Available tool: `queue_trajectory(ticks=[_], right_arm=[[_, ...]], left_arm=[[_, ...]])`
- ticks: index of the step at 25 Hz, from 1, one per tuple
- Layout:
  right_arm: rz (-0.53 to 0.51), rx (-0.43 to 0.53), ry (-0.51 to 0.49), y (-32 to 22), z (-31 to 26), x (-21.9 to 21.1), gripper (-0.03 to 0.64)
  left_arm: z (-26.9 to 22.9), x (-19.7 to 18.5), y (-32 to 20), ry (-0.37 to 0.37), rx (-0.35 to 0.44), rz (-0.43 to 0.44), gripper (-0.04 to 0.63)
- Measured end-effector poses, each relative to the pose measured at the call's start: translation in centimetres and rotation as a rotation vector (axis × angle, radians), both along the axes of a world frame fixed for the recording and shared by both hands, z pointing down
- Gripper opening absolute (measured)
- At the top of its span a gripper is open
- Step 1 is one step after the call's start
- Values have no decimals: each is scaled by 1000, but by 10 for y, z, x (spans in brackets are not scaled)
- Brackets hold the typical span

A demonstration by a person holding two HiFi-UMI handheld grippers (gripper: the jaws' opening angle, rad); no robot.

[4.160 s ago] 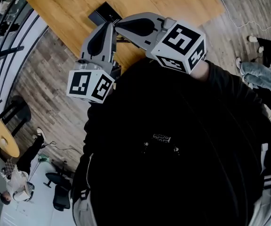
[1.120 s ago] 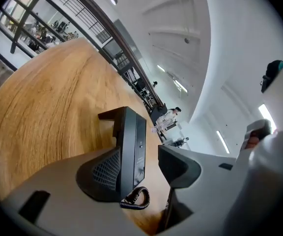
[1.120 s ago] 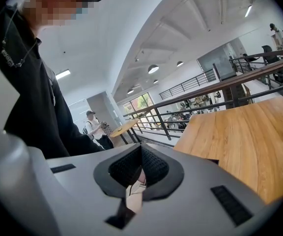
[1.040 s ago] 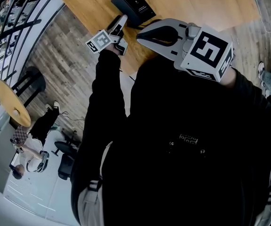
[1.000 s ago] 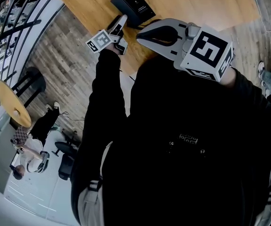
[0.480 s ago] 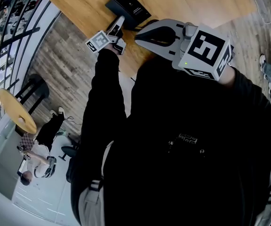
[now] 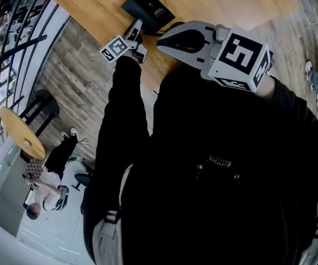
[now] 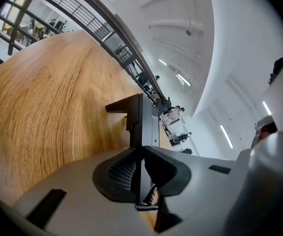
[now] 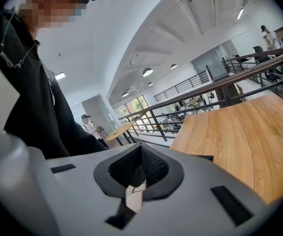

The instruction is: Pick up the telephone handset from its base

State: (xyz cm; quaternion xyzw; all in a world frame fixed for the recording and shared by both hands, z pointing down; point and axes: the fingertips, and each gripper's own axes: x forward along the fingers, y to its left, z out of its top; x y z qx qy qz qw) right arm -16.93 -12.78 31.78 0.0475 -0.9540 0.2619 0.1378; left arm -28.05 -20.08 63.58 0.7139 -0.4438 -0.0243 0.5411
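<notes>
Handset (image 8: 142, 124) clamped in left hand-held gripper (image 8: 140, 150), jaws just closing; arm (image 7: 127, 93) outstretched.

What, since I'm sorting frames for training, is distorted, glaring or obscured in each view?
Head view: fisheye bows the railing; the black jacket is a detailless mass. Left gripper view: dark vignetted corners, bulging table, bright ceiling strips. Right gripper view: mosaic patch top left, washed-out ceiling.
</notes>
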Motion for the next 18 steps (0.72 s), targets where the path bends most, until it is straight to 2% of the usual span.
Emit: queue_trajectory(ticks=[4,18], right_arm=[[10,1,4,2,1,2,15],[5,18,5,2,-2,1,15]], left_arm=[[-2,0,2,-9,5,7,46],[-29,1,3,88,60,-50,40]])
